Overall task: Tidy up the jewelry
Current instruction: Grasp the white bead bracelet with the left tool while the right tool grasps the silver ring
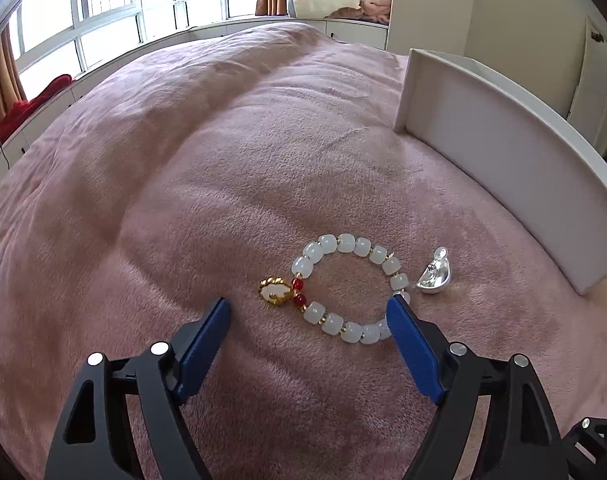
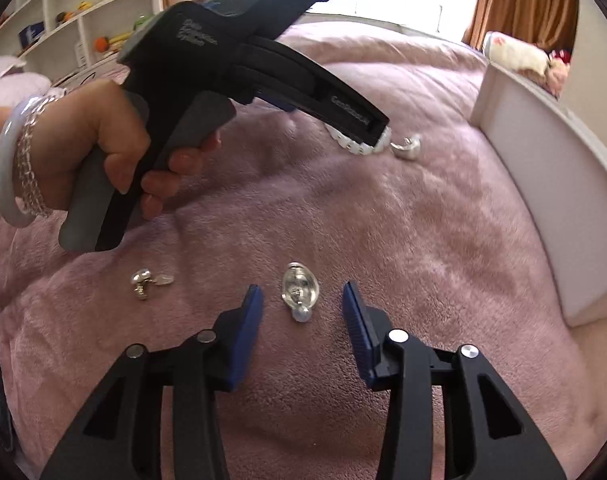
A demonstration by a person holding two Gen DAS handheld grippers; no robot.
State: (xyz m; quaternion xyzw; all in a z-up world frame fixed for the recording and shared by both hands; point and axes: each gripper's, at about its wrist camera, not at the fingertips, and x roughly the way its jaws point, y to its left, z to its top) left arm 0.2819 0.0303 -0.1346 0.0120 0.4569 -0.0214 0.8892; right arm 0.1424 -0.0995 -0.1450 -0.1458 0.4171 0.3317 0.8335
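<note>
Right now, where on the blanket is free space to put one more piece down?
Free: the wide blanket left of the bracelet, and the strip between the oval pendant and the white tray. Crowded: around the bracelet and silver ingot, close beside the tray.

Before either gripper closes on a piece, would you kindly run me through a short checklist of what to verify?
1. Left gripper straddles the bead bracelet: not ok, one fingertip overlaps the bead ring.
2. Left jaws open, nothing gripped: ok.
3. Right gripper flanks the silver pendant: ok, pads apart from it.
4. Silver ingot charm outside the left jaws: ok.
5. White tray nearby for drop-off: ok; its inside, cannot tell.
6. Small silver piece outside the right jaws: ok.
</note>
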